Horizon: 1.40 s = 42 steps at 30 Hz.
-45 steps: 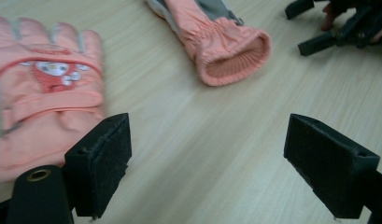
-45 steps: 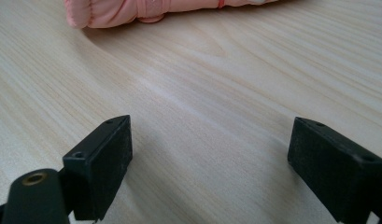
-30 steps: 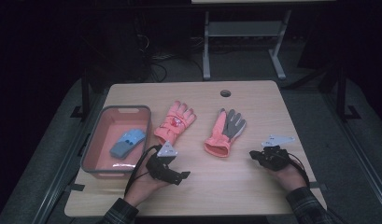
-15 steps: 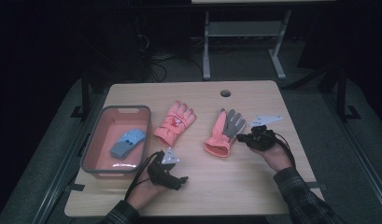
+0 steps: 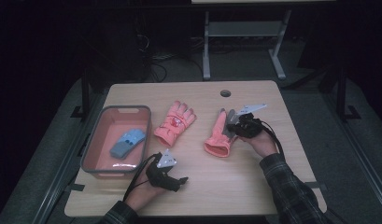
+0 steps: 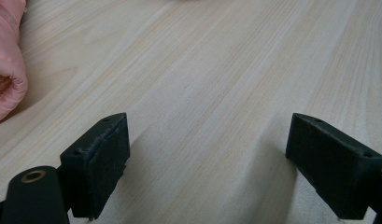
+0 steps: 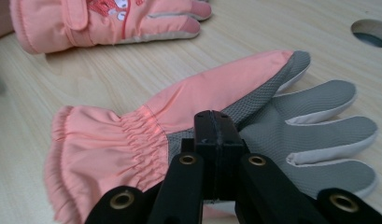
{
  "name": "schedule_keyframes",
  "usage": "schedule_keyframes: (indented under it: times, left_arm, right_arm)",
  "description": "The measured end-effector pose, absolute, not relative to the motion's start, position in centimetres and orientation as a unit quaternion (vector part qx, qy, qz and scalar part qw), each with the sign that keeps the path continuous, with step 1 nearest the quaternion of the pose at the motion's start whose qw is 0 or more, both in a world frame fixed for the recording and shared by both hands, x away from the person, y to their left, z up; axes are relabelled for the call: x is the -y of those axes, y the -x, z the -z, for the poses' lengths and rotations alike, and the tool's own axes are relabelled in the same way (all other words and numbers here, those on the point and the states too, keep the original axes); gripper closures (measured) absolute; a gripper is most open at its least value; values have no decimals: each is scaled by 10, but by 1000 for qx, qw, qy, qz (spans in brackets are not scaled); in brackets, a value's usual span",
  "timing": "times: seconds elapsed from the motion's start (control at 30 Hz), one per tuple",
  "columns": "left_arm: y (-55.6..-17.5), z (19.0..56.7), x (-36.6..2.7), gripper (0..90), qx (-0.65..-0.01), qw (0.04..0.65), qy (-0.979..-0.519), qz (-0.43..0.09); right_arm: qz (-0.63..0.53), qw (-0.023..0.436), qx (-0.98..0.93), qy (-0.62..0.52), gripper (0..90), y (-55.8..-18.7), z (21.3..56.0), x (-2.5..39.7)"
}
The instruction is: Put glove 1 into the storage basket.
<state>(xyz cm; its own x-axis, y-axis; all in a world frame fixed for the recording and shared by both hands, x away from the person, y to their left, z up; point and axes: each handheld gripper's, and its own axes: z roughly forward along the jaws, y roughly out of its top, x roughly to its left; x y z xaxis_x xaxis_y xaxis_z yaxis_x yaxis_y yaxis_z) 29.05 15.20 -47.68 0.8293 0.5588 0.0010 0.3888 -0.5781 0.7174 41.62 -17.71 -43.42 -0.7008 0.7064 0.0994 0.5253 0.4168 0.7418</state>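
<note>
Two pink gloves lie side by side on the wooden table. The left glove [image 5: 175, 122] [image 7: 109, 18] lies back up. The right glove [image 5: 216, 140] [image 7: 146, 121] lies palm up and shows a grey palm. My right gripper [image 5: 231, 127] [image 7: 215, 137] is shut, jaws pressed together, its tips low over that grey palm near the gathered cuff. Whether it touches the fabric is unclear. My left gripper [image 5: 180, 180] [image 6: 207, 172] stands open over bare wood near the front edge, nothing between its jaws. A pink cuff [image 6: 6, 70] shows at the far left of its view.
A grey-rimmed bin [image 5: 123, 108] at the table's left holds a blue item [image 5: 128, 142]. A round cable hole [image 5: 225, 93] [image 7: 371, 32] sits near the far edge. A metal stand [image 5: 240, 32] is on the floor beyond the table.
My right gripper has moved away from the front right of the table, leftward and forward onto the grey-palmed glove. The left gripper has barely shifted. Neither glove has moved.
</note>
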Motion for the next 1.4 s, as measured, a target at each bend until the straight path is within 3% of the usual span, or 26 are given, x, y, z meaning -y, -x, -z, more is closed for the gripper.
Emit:
schedule_keyframes:
  times: [0.3, 1.13, 1.4]
  left_arm:
    - [-290, 477, -151, 130, -266, 371, -883, -112]
    - [-289, 477, -147, 129, -258, 374, -885, -106]
    - [-289, 477, -147, 129, -255, 374, -885, -106]
  right_arm:
    - [-374, 97, -847, -366, 900, -414, 451, 174]
    - [-372, 66, -858, -348, 899, -334, 447, 172]
    - [-382, 74, -853, -348, 899, -327, 443, 184]
